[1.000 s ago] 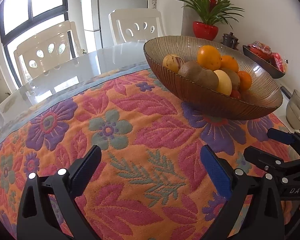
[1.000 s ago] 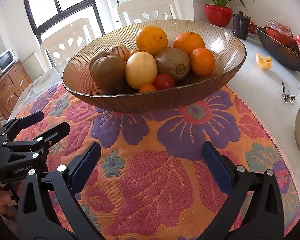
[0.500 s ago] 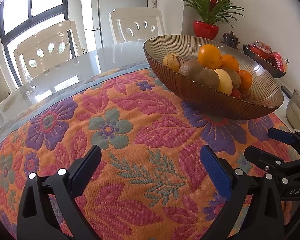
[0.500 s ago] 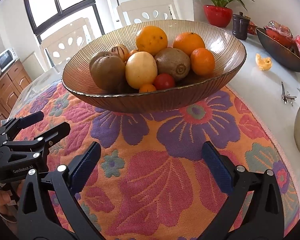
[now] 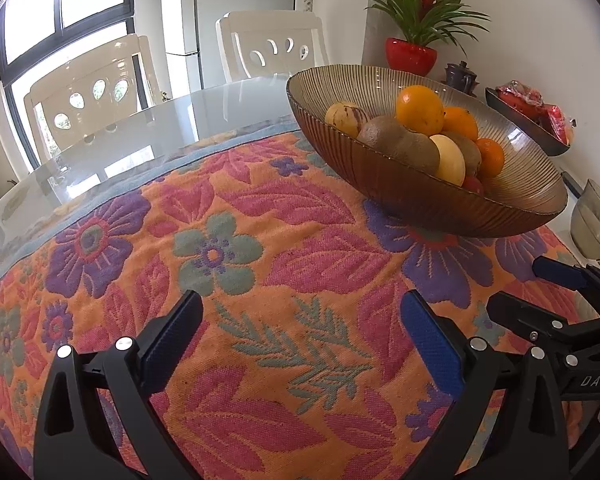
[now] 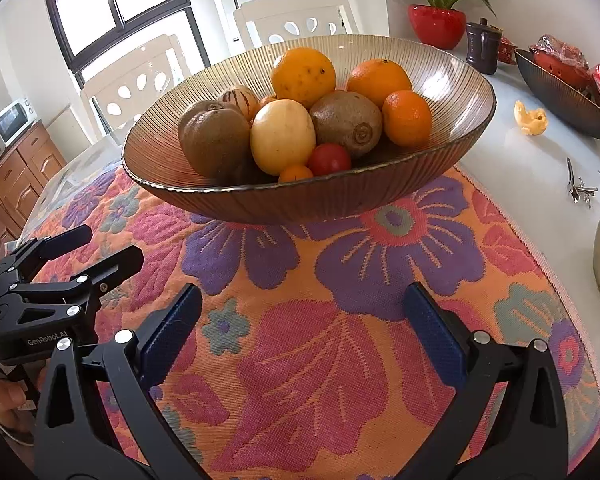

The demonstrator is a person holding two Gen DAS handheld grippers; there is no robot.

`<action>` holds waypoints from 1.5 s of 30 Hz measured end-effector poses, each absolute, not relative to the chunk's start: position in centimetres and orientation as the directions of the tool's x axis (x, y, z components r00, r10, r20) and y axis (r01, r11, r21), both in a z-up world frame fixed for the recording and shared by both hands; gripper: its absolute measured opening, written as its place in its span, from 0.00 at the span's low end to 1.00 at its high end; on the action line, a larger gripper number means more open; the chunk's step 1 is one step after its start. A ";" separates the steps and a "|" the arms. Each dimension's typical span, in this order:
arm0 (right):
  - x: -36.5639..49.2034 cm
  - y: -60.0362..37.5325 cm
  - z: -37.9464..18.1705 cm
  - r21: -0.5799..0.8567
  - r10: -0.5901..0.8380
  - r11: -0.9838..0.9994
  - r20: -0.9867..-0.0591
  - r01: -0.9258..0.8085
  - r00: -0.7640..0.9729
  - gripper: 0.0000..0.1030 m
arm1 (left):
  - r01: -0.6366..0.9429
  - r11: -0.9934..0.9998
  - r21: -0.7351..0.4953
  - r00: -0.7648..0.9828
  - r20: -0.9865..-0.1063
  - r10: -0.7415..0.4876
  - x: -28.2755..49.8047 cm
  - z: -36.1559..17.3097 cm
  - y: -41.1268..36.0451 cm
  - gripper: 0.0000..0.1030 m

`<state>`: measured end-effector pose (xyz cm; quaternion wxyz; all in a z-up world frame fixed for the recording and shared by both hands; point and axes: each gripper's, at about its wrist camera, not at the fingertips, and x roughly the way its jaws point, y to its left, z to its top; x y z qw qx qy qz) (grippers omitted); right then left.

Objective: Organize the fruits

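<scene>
Fruit bowl (image 6: 308,196) on floral cloth (image 6: 300,360), straight ahead of right gripper (image 6: 300,328), up-right of left gripper (image 5: 300,340). Both grippers spread wide, empty. Right looks nearer the fruit.

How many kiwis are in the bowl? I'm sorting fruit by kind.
2 show clearly. One kiwi sits at the bowl's left front; the other kiwi lies right of the pale yellow fruit. More may be hidden under the pile.
</scene>
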<state>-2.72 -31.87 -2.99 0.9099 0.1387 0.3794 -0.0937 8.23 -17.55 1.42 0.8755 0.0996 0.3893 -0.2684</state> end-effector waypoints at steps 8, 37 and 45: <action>-2.7 -31.9 -3.0 0.181 -0.065 0.944 -0.716 0.276 0.695 0.97 | 0.551 0.834 -0.033 0.552 -0.735 -0.394 8.1 1.4 -17.7 0.95; -2.7 -31.9 -3.0 0.181 -0.065 0.944 -0.717 0.276 0.694 0.97 | 0.551 0.834 -0.037 0.549 -0.737 -0.395 8.0 1.4 -17.7 0.95; -2.7 -31.9 -3.0 0.179 -0.066 0.944 -0.717 0.275 0.694 0.97 | 0.551 0.833 -0.039 0.546 -0.738 -0.396 8.0 1.4 -17.8 0.95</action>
